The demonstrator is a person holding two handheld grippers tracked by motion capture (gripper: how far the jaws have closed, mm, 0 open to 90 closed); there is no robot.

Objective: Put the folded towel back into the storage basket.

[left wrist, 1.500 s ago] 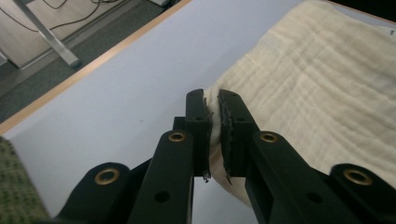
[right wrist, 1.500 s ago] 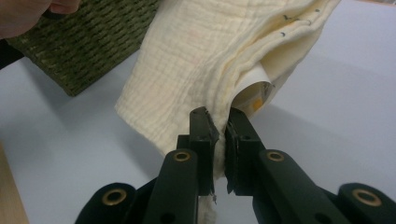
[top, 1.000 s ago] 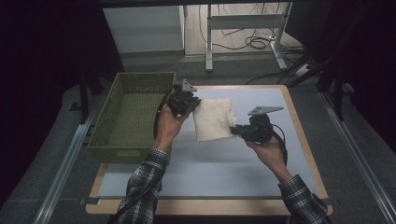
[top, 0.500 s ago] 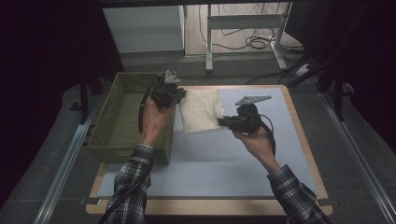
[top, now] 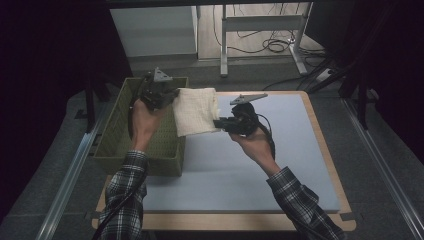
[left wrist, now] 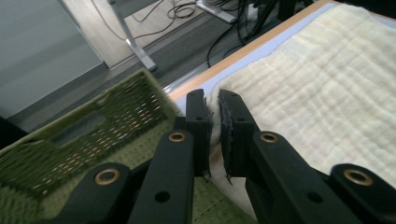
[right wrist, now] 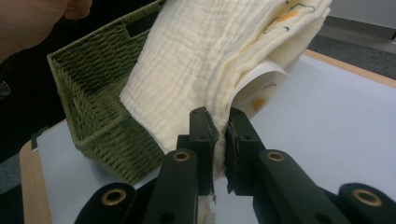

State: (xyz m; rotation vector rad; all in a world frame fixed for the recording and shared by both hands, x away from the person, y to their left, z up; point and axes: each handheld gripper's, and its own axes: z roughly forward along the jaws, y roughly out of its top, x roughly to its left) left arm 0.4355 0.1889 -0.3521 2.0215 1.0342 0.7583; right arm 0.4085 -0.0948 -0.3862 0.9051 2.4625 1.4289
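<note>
Premises present as a lab or test bay. A wooden-edged worktable (top: 320,130) with a pale blue mat stands on grey carpet, flanked by metal floor rails (top: 65,180). Dark curtains (top: 45,60) enclose the sides; loose cables (top: 270,46) trail beneath a metal-legged desk (top: 260,22) behind.

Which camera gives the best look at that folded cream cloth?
The right gripper view: the cloth shows its stacked folds and printed lining. The high view shows the cloth whole but small, carried between both grippers by the green basket. The left gripper view shows mostly its weave.
</note>
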